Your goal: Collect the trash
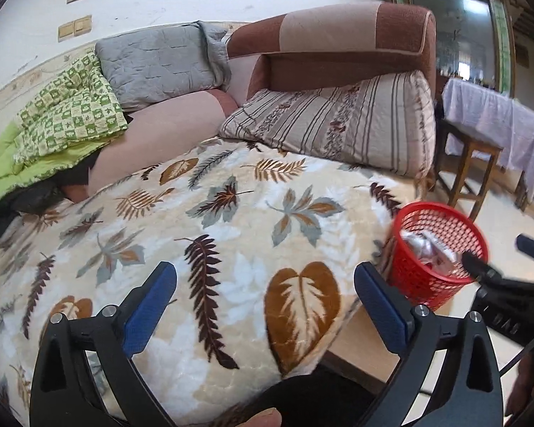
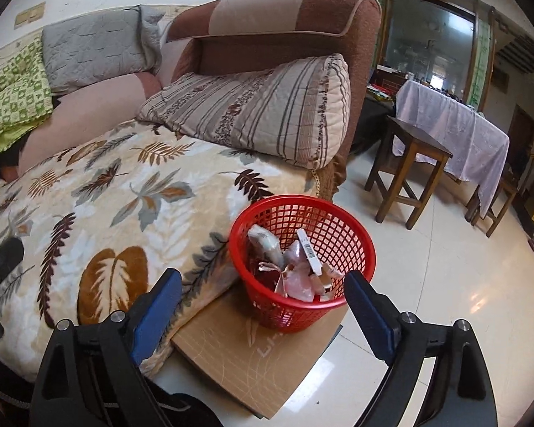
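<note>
From the left wrist, my left claw [image 1: 265, 279] hangs over the near edge of the leaf blanket [image 1: 210, 220], jaws wide apart with nothing between them. I see no loose trash on the blanket. To the right, on the floor just off the sofa's edge, stands the red basket [image 1: 441, 284], blurred here, with pale wrappers inside. My right claw [image 1: 495, 259] shows as a dark shape at the basket's right rim. Farther off lie a striped pillow [image 1: 338, 121] against the brown armrest [image 1: 356, 39], a grey cushion [image 1: 156, 64] and a green quilt [image 1: 64, 117] on the far left.

From the right wrist, my right claw [image 2: 263, 284] is also spread wide and empty, hovering near the basket [image 2: 359, 249]. The trash [image 2: 295, 267] sits in it: crumpled pinkish wrappers, a grey packet and a white strip with a barcode. The basket rests on a cardboard sheet [image 2: 238, 356] lying on the pale tiled floor [image 2: 427, 284], touching the blanket's hanging edge.

My reading: a drop into the basket looks done, and the collecting is near its end or at a search step. The next move calls for scanning the blanket folds and the floor for any remaining scrap, then a clean pinch on thin, crinkly stuff. Far right, a stool [image 2: 409, 163] stands beside a table under a lilac cloth [image 2: 455, 124].
</note>
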Available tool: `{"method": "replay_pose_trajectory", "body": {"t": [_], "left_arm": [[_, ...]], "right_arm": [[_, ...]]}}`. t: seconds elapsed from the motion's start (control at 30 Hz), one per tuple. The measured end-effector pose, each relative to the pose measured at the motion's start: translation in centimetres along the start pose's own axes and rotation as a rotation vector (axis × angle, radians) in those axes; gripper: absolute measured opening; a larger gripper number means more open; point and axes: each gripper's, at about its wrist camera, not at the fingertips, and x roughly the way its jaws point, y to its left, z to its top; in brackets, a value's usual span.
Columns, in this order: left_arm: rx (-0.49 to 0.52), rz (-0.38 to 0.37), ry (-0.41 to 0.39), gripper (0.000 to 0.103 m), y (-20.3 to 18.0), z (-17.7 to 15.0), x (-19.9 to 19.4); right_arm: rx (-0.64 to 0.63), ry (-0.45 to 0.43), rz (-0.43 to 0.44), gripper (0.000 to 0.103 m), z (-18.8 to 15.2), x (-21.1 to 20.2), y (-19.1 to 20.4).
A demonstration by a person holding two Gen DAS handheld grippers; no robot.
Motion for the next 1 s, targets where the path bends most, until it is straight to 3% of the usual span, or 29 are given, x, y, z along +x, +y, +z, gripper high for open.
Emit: {"method": "replay_pose_trajectory", "body": {"t": [0.13, 0.37, 0.5, 1.0], "left_arm": [[0.029, 0.055, 0.050, 0.100, -0.3, 0.2, 1.6], [-0.005, -0.036, 0.061, 0.100, -0.2, -0.5, 3.3], [0.029, 0.005, 0.074, 0.100, -0.8, -0.7, 4.0], [0.057, -0.024, 0.083, 0.100, -1.2, -1.6, 4.0]], "right_arm": [[0.021, 0.010, -0.039, 0.094, 0.6, 0.9, -0.5], [0.070, 0.047, -0.064, 0.094, -0.4, 1.8, -1.6], [0.065, 0.073, -0.070, 0.094, -0.8, 2.4, -1.3], [0.051, 0.068, -0.073, 0.094, -0.9, 2.2, -0.6]]}}
